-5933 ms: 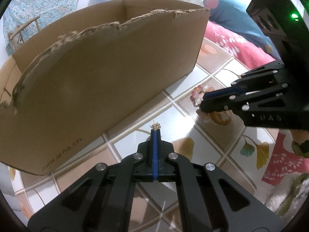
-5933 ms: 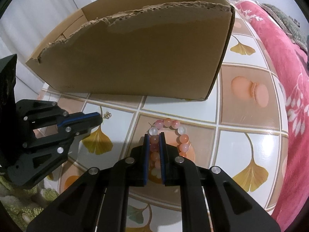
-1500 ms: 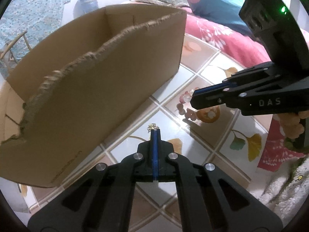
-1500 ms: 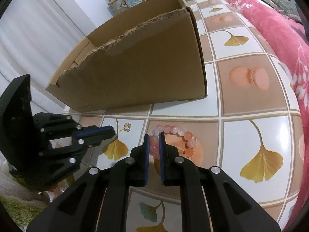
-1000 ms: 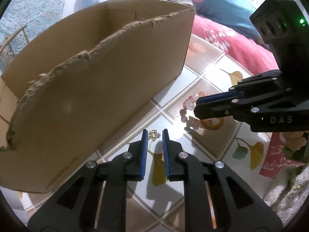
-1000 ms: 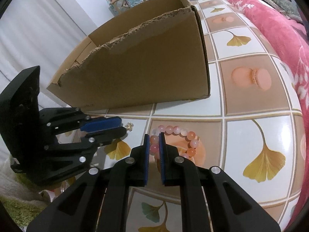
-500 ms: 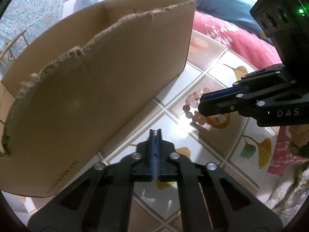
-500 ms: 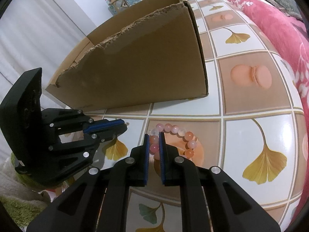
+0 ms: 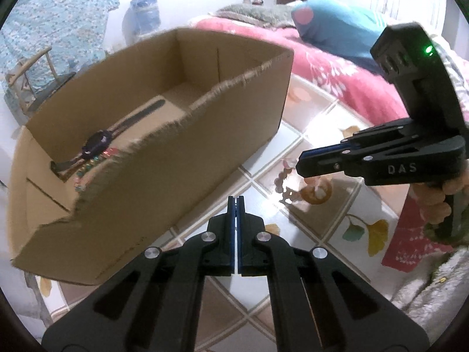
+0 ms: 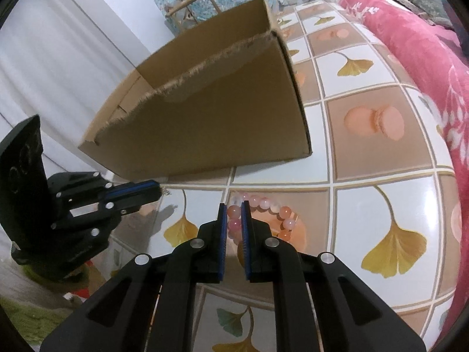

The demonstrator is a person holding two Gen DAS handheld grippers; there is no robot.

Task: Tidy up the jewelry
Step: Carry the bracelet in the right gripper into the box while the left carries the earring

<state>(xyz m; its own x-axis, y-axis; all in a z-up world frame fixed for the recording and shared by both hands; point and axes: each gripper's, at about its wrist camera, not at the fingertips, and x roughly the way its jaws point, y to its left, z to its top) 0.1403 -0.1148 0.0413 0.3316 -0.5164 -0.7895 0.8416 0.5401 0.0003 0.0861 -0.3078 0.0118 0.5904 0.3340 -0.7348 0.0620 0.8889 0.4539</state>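
Note:
My left gripper (image 9: 236, 199) is shut, lifted above the tiled floor next to the cardboard box (image 9: 222, 135); the right wrist view shows a tiny gold earring (image 10: 165, 191) pinched at its tips (image 10: 155, 190). Inside the box lie a dark watch (image 9: 98, 143) and a beaded piece (image 9: 88, 168). My right gripper (image 10: 233, 206) is shut on a pink bead bracelet (image 10: 272, 208) that rests on the floor; it also shows in the left wrist view (image 9: 288, 173), under the right gripper (image 9: 302, 164).
The box has a torn front wall (image 10: 205, 135). A red patterned blanket (image 10: 419, 47) lies along the right. A wooden chair (image 10: 190, 3) and a water bottle (image 9: 145, 17) stand behind the box. A green fuzzy mat (image 10: 32, 316) lies at the lower left.
My left gripper opened around the gold earring, shut on it, then rose so the box's inside shows. My right gripper stayed shut on the bracelet, almost still.

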